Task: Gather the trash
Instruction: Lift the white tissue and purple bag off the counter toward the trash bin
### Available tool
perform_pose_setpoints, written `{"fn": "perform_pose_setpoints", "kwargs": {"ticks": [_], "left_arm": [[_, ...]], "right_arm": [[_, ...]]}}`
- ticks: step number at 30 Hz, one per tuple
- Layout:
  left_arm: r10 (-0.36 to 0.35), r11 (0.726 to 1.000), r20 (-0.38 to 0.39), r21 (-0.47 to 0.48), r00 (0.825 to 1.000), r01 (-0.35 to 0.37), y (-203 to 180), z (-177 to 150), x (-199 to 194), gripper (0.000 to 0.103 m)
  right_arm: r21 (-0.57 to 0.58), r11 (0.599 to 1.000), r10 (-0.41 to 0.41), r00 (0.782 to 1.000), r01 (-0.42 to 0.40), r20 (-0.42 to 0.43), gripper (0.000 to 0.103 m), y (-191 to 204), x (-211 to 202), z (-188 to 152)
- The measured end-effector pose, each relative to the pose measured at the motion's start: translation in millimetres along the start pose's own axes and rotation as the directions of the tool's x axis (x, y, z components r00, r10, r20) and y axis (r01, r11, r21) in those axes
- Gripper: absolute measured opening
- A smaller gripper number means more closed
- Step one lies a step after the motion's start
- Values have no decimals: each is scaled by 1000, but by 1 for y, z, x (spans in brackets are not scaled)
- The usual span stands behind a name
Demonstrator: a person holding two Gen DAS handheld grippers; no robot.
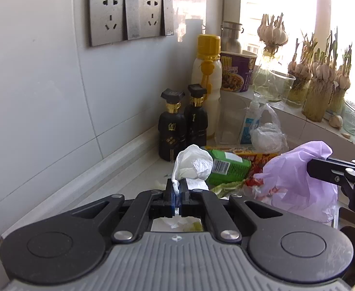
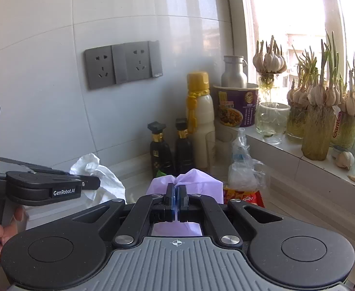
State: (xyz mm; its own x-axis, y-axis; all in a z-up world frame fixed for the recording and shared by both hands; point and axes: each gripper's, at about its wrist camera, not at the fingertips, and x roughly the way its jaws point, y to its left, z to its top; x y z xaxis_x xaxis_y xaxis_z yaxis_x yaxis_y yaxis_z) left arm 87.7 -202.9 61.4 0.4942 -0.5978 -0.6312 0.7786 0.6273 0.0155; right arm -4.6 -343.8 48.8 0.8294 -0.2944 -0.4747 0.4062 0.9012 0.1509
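My left gripper (image 1: 176, 186) is shut on a crumpled white tissue (image 1: 193, 163), held above the counter. My right gripper (image 2: 176, 190) is shut on a lilac plastic bag (image 2: 197, 177). From the left wrist view that bag (image 1: 301, 174) hangs at the right with the right gripper (image 1: 309, 167) pinching its upper edge. From the right wrist view the left gripper (image 2: 97, 183) reaches in from the left with the tissue (image 2: 100, 172) at its tip. Behind the tissue lie a green packet (image 1: 228, 168), a red snack wrapper (image 1: 257, 162) and a clear crumpled bag (image 1: 267, 137).
Two black bottles (image 1: 182, 123), a yellow-capped white bottle (image 1: 207, 82), a drinking glass (image 1: 229, 121) and a pump bottle (image 1: 250, 121) stand in the tiled corner. A purple noodle cup (image 1: 237, 71), a metal flask (image 1: 230, 36) and jars of sprouting garlic (image 1: 320, 84) line the windowsill. Sockets (image 1: 129, 15) sit on the wall.
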Motion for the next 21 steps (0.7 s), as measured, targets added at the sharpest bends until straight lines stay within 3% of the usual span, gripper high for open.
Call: {"fn": "perform_pose_setpoints", "kwargs": {"ticks": [11, 21], "left_arm": [[34, 998, -67, -49, 997, -37, 9, -20, -32, 2], [9, 994, -149, -110, 989, -26, 14, -45, -62, 2]], "right_arm": [[-9, 999, 53, 998, -54, -42, 0, 23, -25, -6], [-1, 995, 103, 990, -103, -99, 0, 47, -49, -16]]}}
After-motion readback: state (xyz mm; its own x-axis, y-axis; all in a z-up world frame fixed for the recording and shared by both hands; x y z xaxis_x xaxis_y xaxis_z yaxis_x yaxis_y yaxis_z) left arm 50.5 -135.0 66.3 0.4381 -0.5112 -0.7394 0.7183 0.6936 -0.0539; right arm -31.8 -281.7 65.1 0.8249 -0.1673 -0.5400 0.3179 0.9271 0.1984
